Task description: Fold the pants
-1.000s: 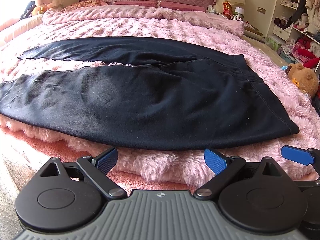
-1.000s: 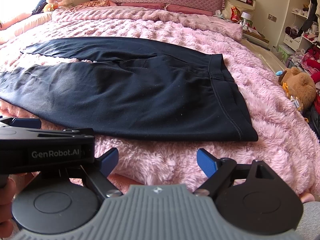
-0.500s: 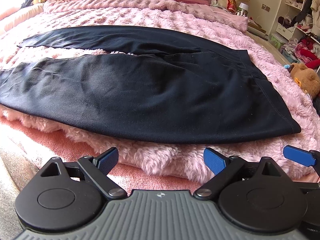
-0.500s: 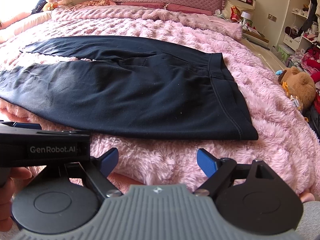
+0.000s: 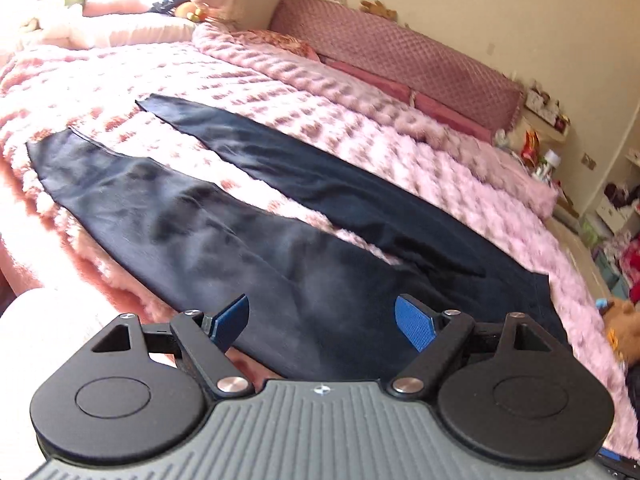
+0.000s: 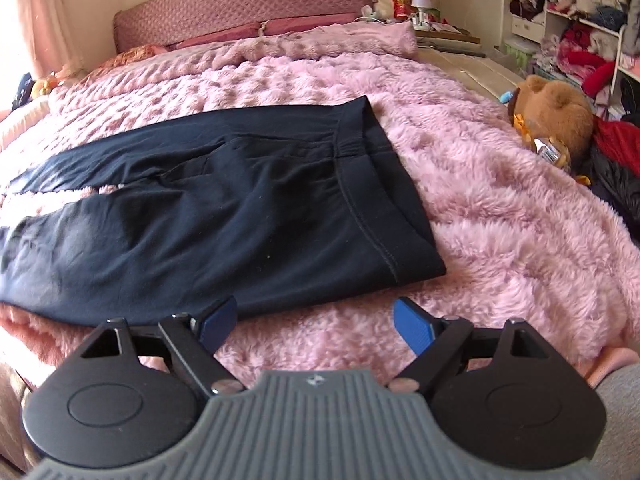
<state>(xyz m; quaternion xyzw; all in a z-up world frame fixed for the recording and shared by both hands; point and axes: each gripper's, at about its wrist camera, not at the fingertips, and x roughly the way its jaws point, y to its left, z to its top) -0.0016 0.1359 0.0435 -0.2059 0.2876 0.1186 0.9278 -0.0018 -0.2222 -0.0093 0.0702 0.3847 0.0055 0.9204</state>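
Dark pants (image 5: 304, 248) lie flat across a fluffy pink blanket (image 5: 420, 152), both tools released.
Left view: left gripper (image 5: 322, 322), jaws just narrowing slightly around nothing, risks pinching blanket pile. Right view: right gripper (image 6: 314, 320) near the waistband (image 6: 376, 184) could drag it crooked.

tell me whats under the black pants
The black pants lie flat on a fluffy pink blanket, which shows all round them and between the legs. Anything beneath the fabric itself is covered.
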